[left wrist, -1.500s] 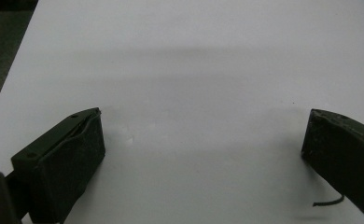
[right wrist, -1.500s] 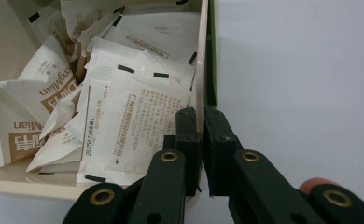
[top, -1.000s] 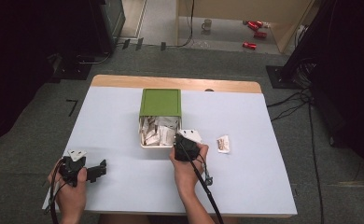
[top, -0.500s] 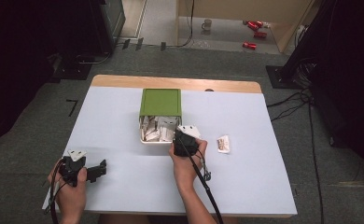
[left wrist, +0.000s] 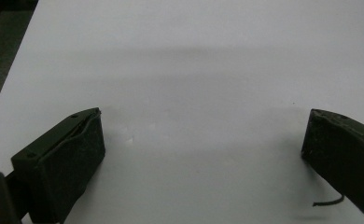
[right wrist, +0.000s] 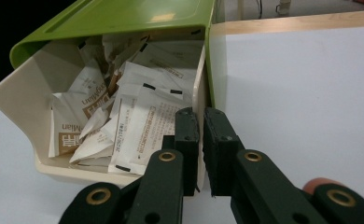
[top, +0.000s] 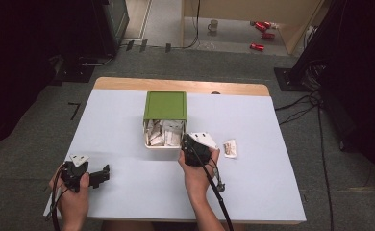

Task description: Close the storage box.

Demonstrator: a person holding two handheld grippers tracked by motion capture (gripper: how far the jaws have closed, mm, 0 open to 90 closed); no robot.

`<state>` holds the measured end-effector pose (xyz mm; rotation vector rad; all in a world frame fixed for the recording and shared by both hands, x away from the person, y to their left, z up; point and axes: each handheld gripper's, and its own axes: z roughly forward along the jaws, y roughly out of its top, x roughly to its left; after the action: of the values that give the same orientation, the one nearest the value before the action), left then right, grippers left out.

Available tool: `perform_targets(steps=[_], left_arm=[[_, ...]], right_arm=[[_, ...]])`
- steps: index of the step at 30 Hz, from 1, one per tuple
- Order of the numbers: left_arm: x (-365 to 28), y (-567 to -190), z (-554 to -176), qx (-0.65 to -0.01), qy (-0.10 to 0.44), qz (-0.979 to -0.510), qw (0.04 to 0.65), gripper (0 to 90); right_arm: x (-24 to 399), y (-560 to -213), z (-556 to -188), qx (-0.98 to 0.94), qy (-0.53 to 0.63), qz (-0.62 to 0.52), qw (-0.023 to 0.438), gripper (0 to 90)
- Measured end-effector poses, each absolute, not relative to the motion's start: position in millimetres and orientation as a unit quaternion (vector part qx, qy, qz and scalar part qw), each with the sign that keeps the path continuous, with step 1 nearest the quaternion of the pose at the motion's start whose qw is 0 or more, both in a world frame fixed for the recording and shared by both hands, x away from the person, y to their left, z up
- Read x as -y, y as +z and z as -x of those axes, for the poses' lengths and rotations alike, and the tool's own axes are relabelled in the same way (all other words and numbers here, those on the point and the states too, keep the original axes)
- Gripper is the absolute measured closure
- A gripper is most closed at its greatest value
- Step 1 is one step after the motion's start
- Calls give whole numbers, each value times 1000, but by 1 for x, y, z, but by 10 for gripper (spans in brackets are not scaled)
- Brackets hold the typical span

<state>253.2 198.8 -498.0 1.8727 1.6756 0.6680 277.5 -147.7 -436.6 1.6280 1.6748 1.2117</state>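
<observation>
Box [top: 165, 105] of packets [right wrist: 143, 126] had not moved on the surface [top: 272, 192] in the last second, and the right tool [right wrist: 201, 122] stayed pinched narrow on its side wall while the left tool [left wrist: 201, 135] sat wide and empty, so the box seemed held steady

Left gripper [top: 101, 174] at lower left, jaws wide apart; right gripper [right wrist: 201, 140] at centre, jaws nearly together.

Only thing I can half-read is "Milan"-ish brown lettering on one sachet [right wrist: 73, 128] in the box [right wrist: 19, 100]; other sachets' print too small.
</observation>
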Motion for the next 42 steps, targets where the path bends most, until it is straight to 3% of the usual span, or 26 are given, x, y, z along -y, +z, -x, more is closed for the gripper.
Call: perform_targets(steps=[8, 29, 31, 34, 37, 42], left_arm=[[-199, -498, -253, -621, 248, -694, 268, 0], [-198, -498, -253, -622, 248, -693, 268, 0], [-199, -498, -253, -621, 248, -693, 268, 0], [-199, -498, -253, -621, 248, -694, 267, 0], [-199, -498, -253, -621, 248, -694, 267, 0], [-199, -498, -253, -621, 248, -694, 267, 0]], right_arm=[[143, -434, -278, -620, 427, -601, 269, 898], [140, -432, -296, -614, 427, -611, 260, 881], [145, -435, -295, -610, 443, -610, 243, 846], [149, -439, -290, -615, 457, -596, 240, 689], [152, -447, -285, -625, 459, -585, 237, 591], [157, -458, -277, -640, 464, -571, 222, 509]])
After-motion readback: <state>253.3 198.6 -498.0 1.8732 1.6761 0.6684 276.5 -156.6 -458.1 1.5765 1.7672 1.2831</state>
